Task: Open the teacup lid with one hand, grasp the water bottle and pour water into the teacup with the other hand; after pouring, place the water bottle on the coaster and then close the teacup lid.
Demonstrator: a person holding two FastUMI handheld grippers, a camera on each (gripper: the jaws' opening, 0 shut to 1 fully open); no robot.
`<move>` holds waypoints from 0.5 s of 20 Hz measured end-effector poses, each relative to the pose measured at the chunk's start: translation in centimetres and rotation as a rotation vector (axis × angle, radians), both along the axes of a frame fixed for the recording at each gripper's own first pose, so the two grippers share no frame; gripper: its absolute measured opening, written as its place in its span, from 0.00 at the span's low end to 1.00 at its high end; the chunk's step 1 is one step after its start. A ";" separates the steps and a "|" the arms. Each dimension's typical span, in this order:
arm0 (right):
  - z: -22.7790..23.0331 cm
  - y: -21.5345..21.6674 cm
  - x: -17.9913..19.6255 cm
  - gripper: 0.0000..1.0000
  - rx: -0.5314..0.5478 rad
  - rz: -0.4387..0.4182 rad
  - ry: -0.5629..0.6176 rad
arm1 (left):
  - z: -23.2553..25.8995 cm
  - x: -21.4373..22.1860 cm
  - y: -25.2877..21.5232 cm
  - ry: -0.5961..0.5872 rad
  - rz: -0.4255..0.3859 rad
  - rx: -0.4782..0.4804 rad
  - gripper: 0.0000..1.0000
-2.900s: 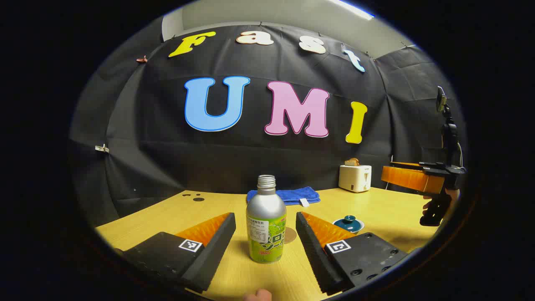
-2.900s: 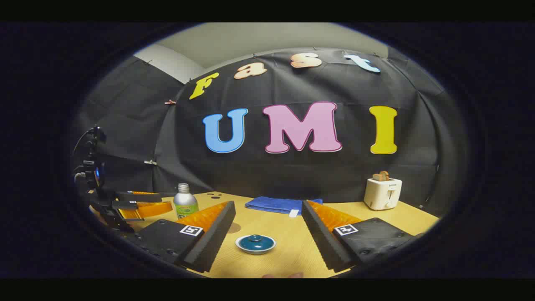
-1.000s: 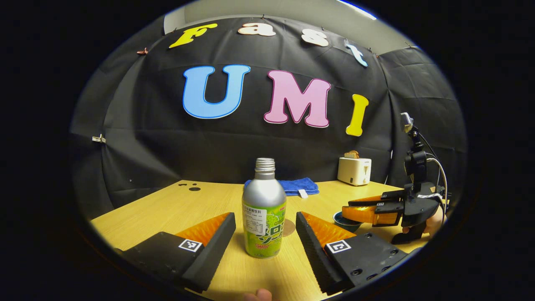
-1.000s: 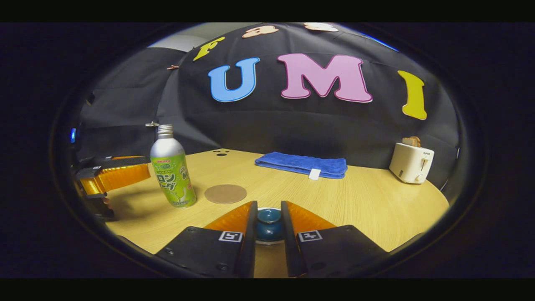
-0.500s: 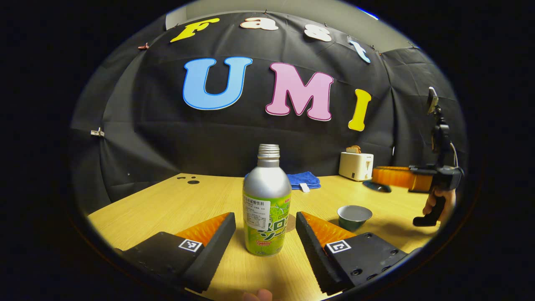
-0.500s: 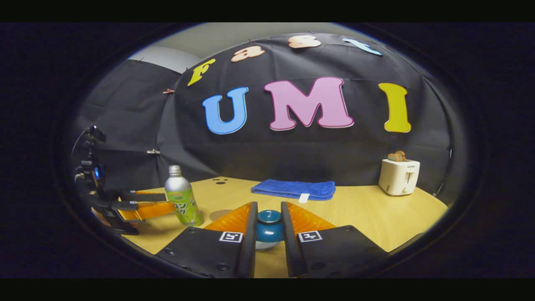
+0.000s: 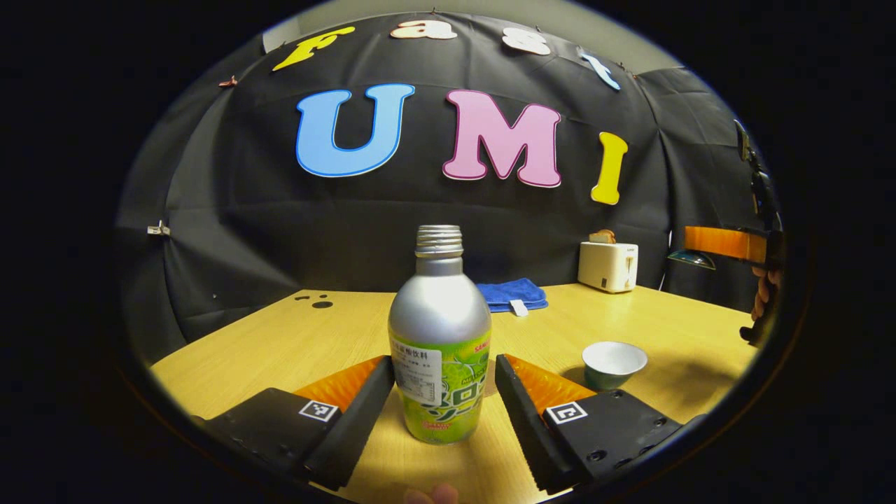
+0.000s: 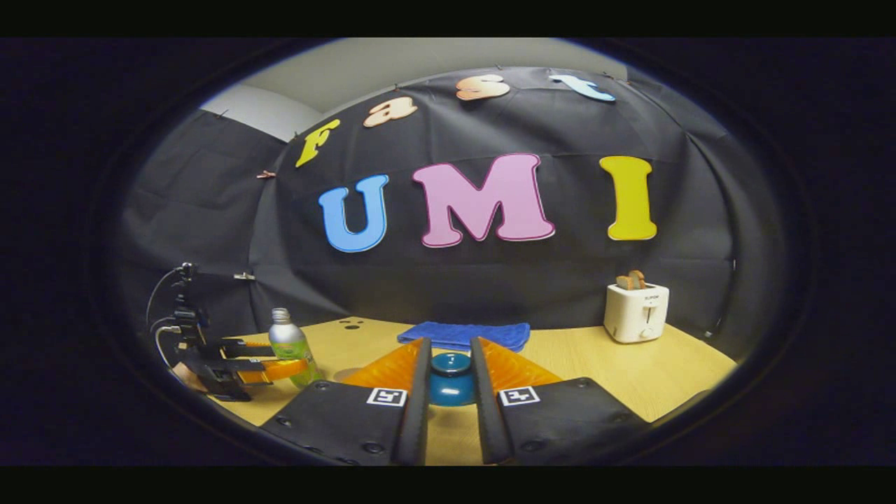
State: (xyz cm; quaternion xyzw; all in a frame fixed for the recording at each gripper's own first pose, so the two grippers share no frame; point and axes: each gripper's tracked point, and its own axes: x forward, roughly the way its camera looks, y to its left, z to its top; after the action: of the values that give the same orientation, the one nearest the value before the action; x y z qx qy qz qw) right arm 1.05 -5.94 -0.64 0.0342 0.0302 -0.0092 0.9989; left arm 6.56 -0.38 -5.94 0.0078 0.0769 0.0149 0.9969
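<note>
While bracketing the bottle point(image 7: 439, 350), left tongs point(image 7: 444, 392) spread; lid point(image 8: 450, 378) pinched aloft.

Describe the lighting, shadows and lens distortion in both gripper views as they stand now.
Left gripper view: light from above puts a soft sheen on the silver-and-green metal water bottle and a shadow beside the small white-lined teacup; the yellow wooden table bows with the fisheye. Right gripper view: dimmer and flatter, the blue round-knobbed teacup lid sharp between the right hand-held gripper fingers, the rim darkening.
</note>
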 end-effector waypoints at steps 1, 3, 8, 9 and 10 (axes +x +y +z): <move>0.0 -0.3 0.0 0.33 0.002 -0.003 0.002 | 0.1 0.5 0.1 0.000 0.005 0.008 0.93; -0.1 -0.7 -0.1 0.34 0.013 -0.006 0.006 | 0.0 1.2 0.2 -0.002 0.008 0.023 0.92; 0.0 -1.9 -0.5 0.34 0.032 -0.007 0.012 | -0.1 1.2 -0.5 0.011 -0.030 0.137 0.81; -0.1 -2.3 -0.5 0.33 0.030 -0.014 0.020 | -0.1 1.3 -0.2 0.017 -0.027 0.204 0.81; -0.3 -2.7 -0.5 0.33 0.027 -0.022 0.026 | 0.1 1.2 0.1 0.026 -0.019 0.285 0.81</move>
State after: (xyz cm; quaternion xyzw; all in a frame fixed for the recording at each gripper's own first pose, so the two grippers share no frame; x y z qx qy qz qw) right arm 0.52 -8.63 -0.98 0.0477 0.0430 -0.0204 0.9977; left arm 7.76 -0.29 -5.84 0.1503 0.0870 0.0160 0.9847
